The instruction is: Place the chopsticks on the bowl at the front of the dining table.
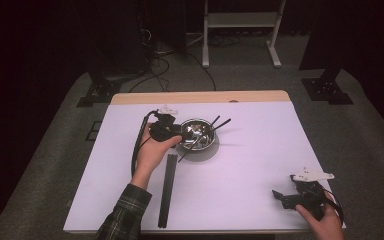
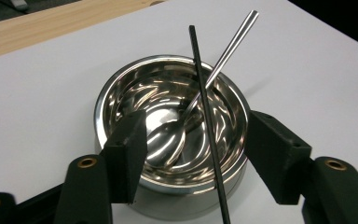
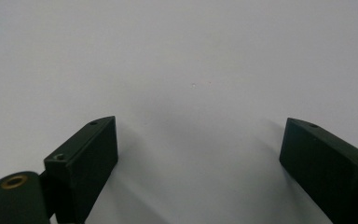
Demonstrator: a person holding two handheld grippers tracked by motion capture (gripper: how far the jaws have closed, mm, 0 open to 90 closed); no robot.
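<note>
Bowl point(image 2: 168, 140), holding spoon point(image 2: 205, 88) and chopstick point(image 2: 207, 130), is straddled by the left gripper point(image 2: 191, 154), jaws spread for a grasp; right gripper point(image 3: 200, 163) is rested spread, unloaded, on the counter point(image 3: 168, 56).

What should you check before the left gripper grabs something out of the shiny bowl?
1. Left gripper open: ok, jaws wide apart.
2. Jaws lined up with the bowl: ok, one on each side of it.
3. Spoon in the bowl: ok, handle leaning on the far rim.
4. Black stick reachable: ok, it lies across the rim.
5. Jaws touching the bowl: cannot tell.
6. Right gripper out of the way: ok, open, at the near right corner of the table.
</note>
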